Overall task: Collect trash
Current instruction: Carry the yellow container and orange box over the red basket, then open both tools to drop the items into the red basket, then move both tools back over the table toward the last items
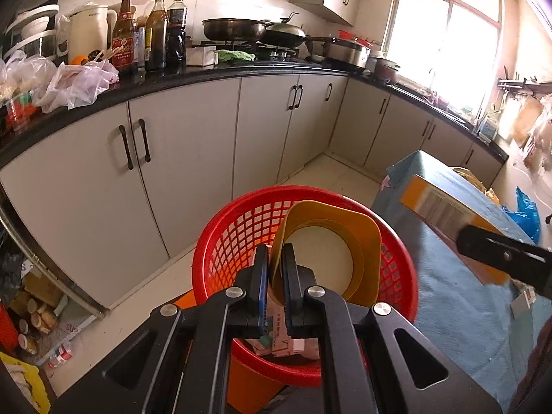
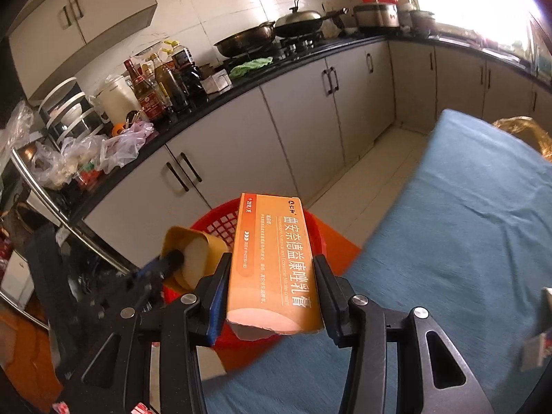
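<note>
A red mesh basket [image 1: 238, 234] stands on the floor beside the blue-covered table [image 1: 448, 296]; it also shows in the right wrist view [image 2: 220, 224]. My left gripper [image 1: 275, 255] is shut on the edge of a flattened yellow paper cup [image 1: 345, 238] and holds it over the basket's mouth. Paper scraps [image 1: 286, 341] lie inside the basket. My right gripper [image 2: 272, 269] is shut on an orange medicine box [image 2: 272, 258], held near the basket's rim at the table's edge. The box also shows in the left wrist view [image 1: 445, 207].
Grey cabinets [image 1: 193, 145] under a black counter [image 1: 207, 72] run behind the basket, with bottles [image 1: 124, 31], pans [image 1: 234, 29] and plastic bags [image 1: 79, 82]. More small litter [image 2: 538, 348] lies on the table at right. A shelf with jars [image 1: 34, 314] stands at left.
</note>
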Demonstrator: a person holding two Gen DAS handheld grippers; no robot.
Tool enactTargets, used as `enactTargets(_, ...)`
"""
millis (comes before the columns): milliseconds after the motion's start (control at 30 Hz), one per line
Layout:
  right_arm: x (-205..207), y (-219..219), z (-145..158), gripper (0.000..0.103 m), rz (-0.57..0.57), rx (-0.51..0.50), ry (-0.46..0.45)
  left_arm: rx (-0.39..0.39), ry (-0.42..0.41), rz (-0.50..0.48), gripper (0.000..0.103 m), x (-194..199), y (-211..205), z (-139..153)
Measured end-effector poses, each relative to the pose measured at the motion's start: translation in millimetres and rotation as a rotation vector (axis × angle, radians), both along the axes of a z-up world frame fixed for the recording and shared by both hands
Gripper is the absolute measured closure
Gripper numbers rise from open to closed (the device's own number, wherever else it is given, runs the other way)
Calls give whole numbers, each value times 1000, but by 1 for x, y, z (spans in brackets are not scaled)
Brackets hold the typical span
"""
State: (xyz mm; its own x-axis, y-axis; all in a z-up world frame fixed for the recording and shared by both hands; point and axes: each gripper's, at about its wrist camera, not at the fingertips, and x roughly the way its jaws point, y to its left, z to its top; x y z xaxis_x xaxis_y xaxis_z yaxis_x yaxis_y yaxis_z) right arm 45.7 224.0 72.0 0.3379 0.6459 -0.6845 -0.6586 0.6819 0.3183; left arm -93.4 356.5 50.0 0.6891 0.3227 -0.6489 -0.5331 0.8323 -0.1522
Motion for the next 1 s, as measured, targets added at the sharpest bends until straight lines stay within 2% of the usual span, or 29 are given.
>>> enactTargets(100, 7, 13, -5, 51, 13, 13, 24, -2, 9, 5, 91, 3, 1, -3)
enactTargets(133, 8, 12, -6, 51, 5, 14, 25, -9, 13, 9, 78, 3, 2, -4)
enactTargets(167, 8, 8, -5, 50, -3, 16, 21, -19, 8, 14, 57, 2, 2, -4)
enactTargets(200, 8, 4, -4, 50, -5, 21, 20, -18, -2, 17, 51, 0, 1, -3)
enactTargets(333, 2, -24, 5, 50, -31, 31, 2, 34, -14, 17, 50, -8, -14, 3)
enactTargets(433, -10, -51, 11, 47, -76, -21, -71, 27, -28, -19, 50, -11, -29, 7)
enactTargets(500, -16, -70, 11, 41, -112, -58, -114, 39, -36, -45, 49, -13, -45, 10)
enactTargets(567, -22, -90, 11, 40, -138, -86, -148, 49, -40, -91, 47, -11, -65, 13)
enactTargets(833, -41, -165, 8, 40, -227, -135, -204, 101, -23, -226, 44, 0, -136, 17)
enactTargets(1000, -47, -209, 9, 38, -283, -126, -223, 129, 0, -293, 44, 10, -174, 17)
